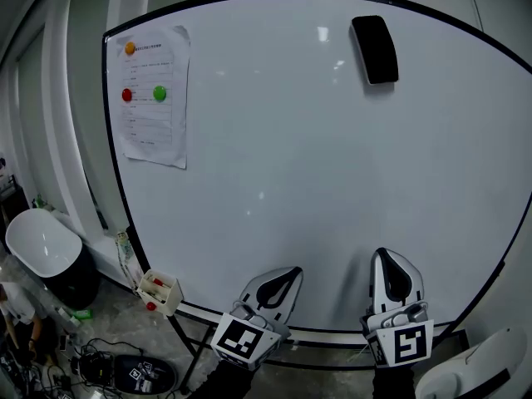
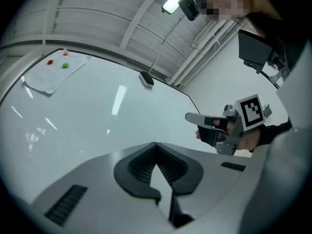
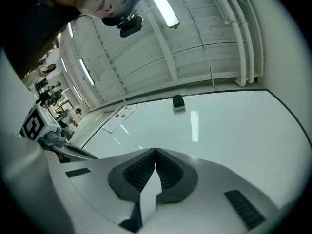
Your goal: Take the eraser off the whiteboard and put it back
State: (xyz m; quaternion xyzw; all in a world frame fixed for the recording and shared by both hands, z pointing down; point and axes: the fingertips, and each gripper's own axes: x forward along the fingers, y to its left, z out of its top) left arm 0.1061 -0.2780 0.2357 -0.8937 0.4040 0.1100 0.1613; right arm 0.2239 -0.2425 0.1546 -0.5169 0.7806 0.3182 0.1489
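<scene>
Task apparently not begun: I held left claw [image 1: 283,278] and right claw [image 1: 391,264] closed on nothing; the eraser [image 1: 374,49] sat on the whiteboard [image 1: 291,156], well above the right claw, untouched. Removal and return both remained.

The left gripper [image 1: 287,274] and right gripper [image 1: 385,256]: white moulded shells, black ribbed pads [image 2: 141,165]. Each carries a cube [image 1: 244,339] bearing black-and-white square markers. Dark sleeves [image 1: 226,382].
</scene>
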